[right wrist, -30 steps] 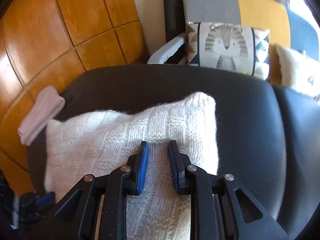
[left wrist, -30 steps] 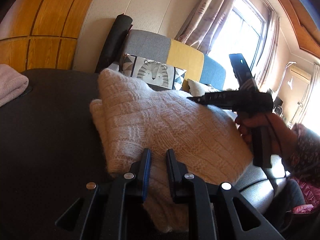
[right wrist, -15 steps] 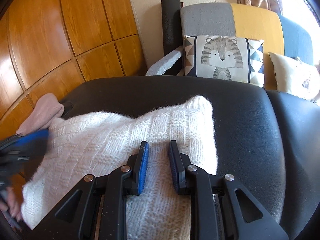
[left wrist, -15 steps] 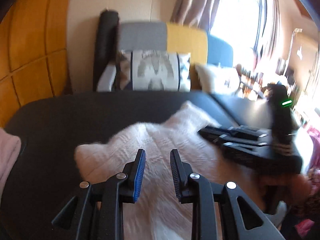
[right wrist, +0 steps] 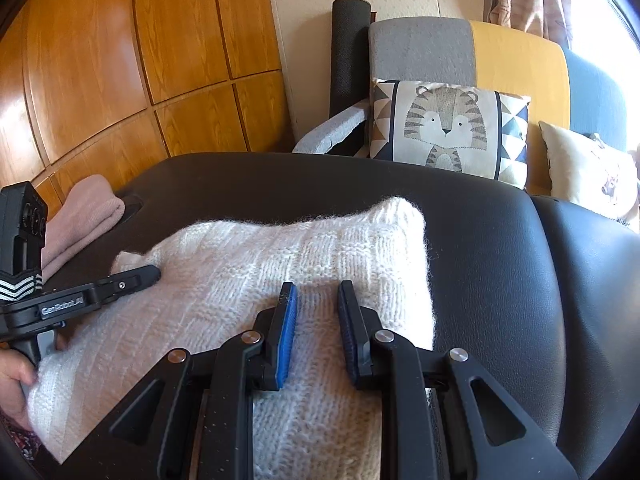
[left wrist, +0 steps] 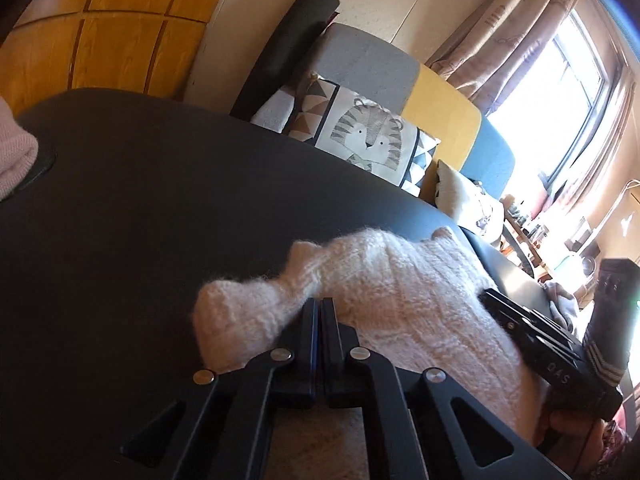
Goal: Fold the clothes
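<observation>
A white knitted sweater (left wrist: 400,292) (right wrist: 240,264) lies folded on a black padded surface (right wrist: 500,260). My left gripper (left wrist: 320,303) (right wrist: 154,271) has its jaws together at the sweater's left edge, where the knit bunches up around the tips. My right gripper (right wrist: 316,300) (left wrist: 486,294) rests on top of the sweater's near right part. Its blue pads (right wrist: 286,320) stand apart, and the knit runs flat between them without a pinch. A hand (right wrist: 12,376) holds the left gripper's handle.
A folded pink cloth (right wrist: 84,208) (left wrist: 14,152) sits at the surface's far left by the wooden wall panels. Behind the surface stands a sofa with a tiger cushion (right wrist: 444,124) and a cream cushion (right wrist: 592,172). Bare black padding (left wrist: 160,200) lies left of and beyond the sweater.
My left gripper swept across to the sweater's left edge and its jaws went from apart to together. The knit there has bunched up. The right gripper has stayed where it was.
</observation>
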Demonstrator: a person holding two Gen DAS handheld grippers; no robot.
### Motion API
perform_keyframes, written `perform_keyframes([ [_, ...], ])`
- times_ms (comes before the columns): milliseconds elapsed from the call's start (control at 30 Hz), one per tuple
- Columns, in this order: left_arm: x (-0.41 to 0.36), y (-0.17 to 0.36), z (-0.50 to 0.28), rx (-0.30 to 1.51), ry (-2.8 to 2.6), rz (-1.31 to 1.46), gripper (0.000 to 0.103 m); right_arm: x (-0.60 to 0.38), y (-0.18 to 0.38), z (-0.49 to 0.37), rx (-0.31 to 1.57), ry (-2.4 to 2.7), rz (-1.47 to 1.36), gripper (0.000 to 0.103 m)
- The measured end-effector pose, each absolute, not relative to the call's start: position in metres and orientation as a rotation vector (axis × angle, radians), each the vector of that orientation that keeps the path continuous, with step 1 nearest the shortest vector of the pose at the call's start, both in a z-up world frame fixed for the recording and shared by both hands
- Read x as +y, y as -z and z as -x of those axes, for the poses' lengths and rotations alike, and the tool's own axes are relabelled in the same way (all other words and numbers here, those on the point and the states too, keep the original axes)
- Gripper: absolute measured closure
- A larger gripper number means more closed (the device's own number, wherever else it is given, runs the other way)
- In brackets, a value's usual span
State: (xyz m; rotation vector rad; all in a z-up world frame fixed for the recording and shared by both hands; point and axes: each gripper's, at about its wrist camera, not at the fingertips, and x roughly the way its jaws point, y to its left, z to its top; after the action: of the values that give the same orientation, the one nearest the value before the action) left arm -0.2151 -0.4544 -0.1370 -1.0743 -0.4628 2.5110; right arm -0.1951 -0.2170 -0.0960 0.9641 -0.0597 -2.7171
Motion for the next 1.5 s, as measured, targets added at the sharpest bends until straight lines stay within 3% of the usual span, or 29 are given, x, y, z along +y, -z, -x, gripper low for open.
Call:
perform_keyframes([
  [133,-0.465,0.122,0.222,-0.424,-2.547,1.108,0.1,-0.216,0.096,0.194,-0.063,2.721,-0.962,0.081],
  [300,-0.485,0.081,0.174,-0.601,-2.637,0.897,0.085,-0.213,0.096,0.194,-0.089,2.722,-0.953,0.081],
  [400,-0.465,0.062,0.14,-0.499,-2.6,0.805,0.083,-0.214,0.096,0.193,-0.084,2.728,-0.947,0.081],
  [567,-0.405,0.063,0.111,-0.166,-2.55,0.853,0.083,-0.211,0.095,0.193,-0.107,2.725,-0.936,0.081],
  [667,-0.391,0.084,0.109,-0.072,-2.583,0.97,0.083,-0.209,0.095,0.193,-0.12,2.722,-0.932,0.081],
  [833,-0.408,0.111,0.093,-0.146,-2.595,0.939,0.083,-0.21,0.095,0.191,-0.106,2.72,-0.922,0.081],
  [1333,-0.402,0.121,0.095,-0.112,-2.631,0.914,0.082,-0.209,0.087,0.189,-0.096,2.693,-0.952,0.078],
  [1500,-0.401,0.123,0.095,-0.115,-2.637,0.907,0.082,-0.196,0.062,0.152,-0.246,2.685,-0.853,0.069],
])
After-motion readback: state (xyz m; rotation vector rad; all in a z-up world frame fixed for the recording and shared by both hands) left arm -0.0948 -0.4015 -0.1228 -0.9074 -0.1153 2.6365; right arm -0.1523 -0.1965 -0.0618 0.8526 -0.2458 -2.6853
